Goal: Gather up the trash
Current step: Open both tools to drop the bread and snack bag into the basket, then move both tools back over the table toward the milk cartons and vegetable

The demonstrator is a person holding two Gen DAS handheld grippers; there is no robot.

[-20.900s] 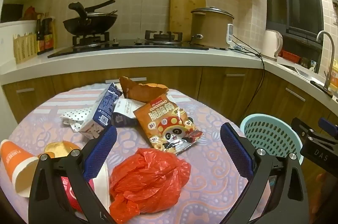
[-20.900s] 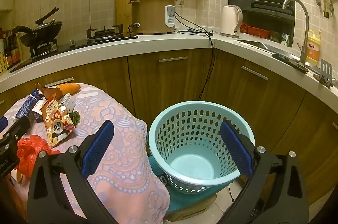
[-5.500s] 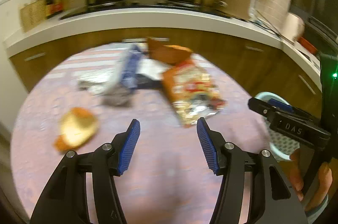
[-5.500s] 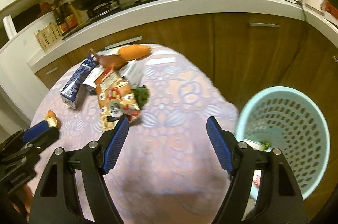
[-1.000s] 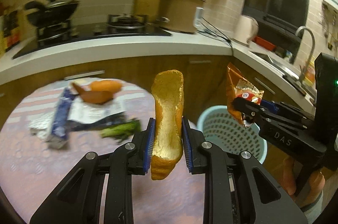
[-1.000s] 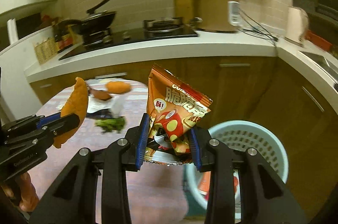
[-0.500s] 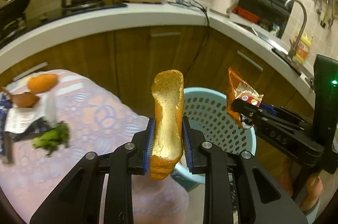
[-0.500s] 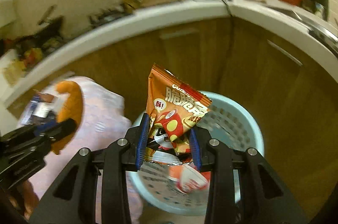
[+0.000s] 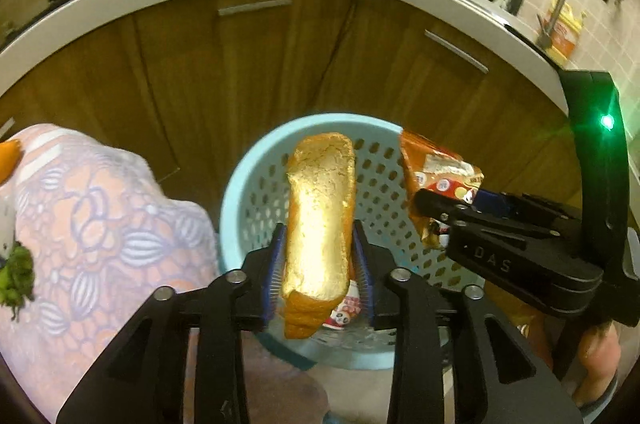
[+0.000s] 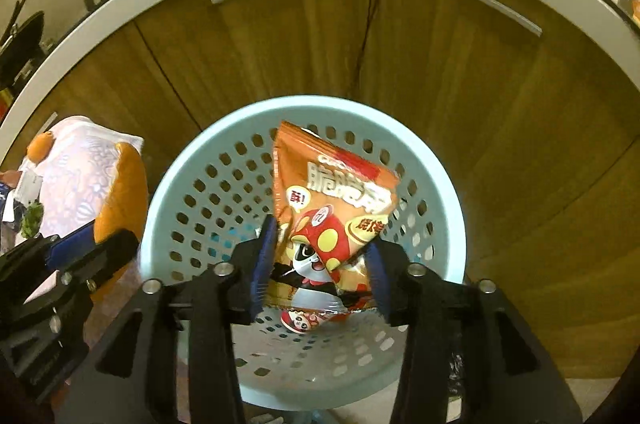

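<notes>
While both jaws are opening, the left gripper (image 9: pixel 320 264) has bread (image 9: pixel 320 220) between its pads, long axis toward 12 o'clock. The right gripper (image 10: pixel 320 264) likewise has the snack bag (image 10: pixel 332 216); both hang over the basket (image 10: pixel 192 151).

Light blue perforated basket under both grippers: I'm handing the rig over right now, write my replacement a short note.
Left gripper: jaws opening, orange-crusted bread piece between them, over the light blue perforated plastic basket.
Right gripper: jaws opening, orange panda-print snack bag between them, over the same basket.
Done: some wrappers already lie in the basket.
Left: let both drop, then clear the green scrap and whatever else remains on the floral-cloth table.
</notes>
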